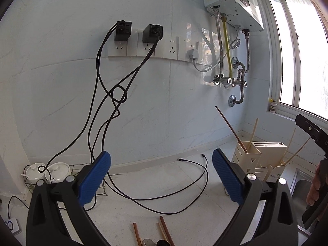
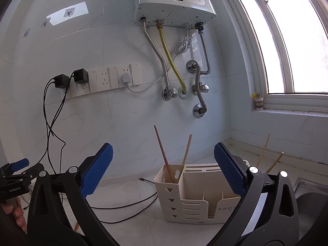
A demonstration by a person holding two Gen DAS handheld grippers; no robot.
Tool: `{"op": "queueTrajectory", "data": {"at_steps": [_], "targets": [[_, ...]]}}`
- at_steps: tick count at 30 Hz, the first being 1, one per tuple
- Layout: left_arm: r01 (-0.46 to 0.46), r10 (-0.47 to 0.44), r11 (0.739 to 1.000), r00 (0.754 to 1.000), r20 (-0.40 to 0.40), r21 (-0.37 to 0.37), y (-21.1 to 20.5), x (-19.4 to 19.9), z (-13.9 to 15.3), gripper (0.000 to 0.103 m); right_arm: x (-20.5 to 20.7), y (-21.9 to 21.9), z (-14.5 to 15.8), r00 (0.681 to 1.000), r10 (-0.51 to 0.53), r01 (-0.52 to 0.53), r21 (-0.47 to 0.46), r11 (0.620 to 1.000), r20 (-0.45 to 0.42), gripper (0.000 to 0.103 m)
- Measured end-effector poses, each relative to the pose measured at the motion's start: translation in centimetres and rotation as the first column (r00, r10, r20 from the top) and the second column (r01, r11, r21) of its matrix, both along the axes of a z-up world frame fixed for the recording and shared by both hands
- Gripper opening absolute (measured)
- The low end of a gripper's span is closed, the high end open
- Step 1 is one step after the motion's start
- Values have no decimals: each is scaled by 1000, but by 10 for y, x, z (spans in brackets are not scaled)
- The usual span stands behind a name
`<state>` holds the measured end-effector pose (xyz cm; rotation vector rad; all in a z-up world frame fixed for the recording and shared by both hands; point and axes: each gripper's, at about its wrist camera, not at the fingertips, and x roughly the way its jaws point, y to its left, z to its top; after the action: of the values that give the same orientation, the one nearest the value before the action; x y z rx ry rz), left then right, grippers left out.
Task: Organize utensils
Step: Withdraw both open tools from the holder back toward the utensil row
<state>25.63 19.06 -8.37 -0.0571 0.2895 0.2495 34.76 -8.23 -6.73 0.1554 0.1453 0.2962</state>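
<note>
Both the left hand-held gripper (image 1: 162,176) and right hand-held gripper (image 2: 164,170) gape wide, holding nothing. Chopsticks (image 1: 164,232) are cut off at the frame edge; the right fingers partly hide the holder (image 2: 190,196) on the tabletop (image 1: 143,184)

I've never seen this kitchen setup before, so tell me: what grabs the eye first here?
The cream utensil holder on the counter, just left of the sink, with chopsticks leaning out of its left compartment. Above it on the wall hangs a white water heater with hoses below. Both the left gripper and right gripper are open, holding nothing.
</note>
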Motion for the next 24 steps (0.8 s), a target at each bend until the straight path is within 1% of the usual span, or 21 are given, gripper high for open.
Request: {"op": "queueTrajectory", "data": {"at_steps": [3,9,19,24], "targets": [[-13,13,1000,1000,-1,-5,2,-4,0,98,1,-5,-1,1000,-9,9,6,1000,-19,94],[-48,48,999,999,-25,-16,11,-17,-5,98,4,-3,1,1000,-15,14,-16,1000,-19,94],[-115,113,993,993,-44,-29,28,-42,-9,98,8,19,0,999,29,-30,-34,999,-33,95],[-139,137,990,988,-67,-33,36,-52,-12,98,8,33,0,997,61,-62,-36,997,-41,95]]}}
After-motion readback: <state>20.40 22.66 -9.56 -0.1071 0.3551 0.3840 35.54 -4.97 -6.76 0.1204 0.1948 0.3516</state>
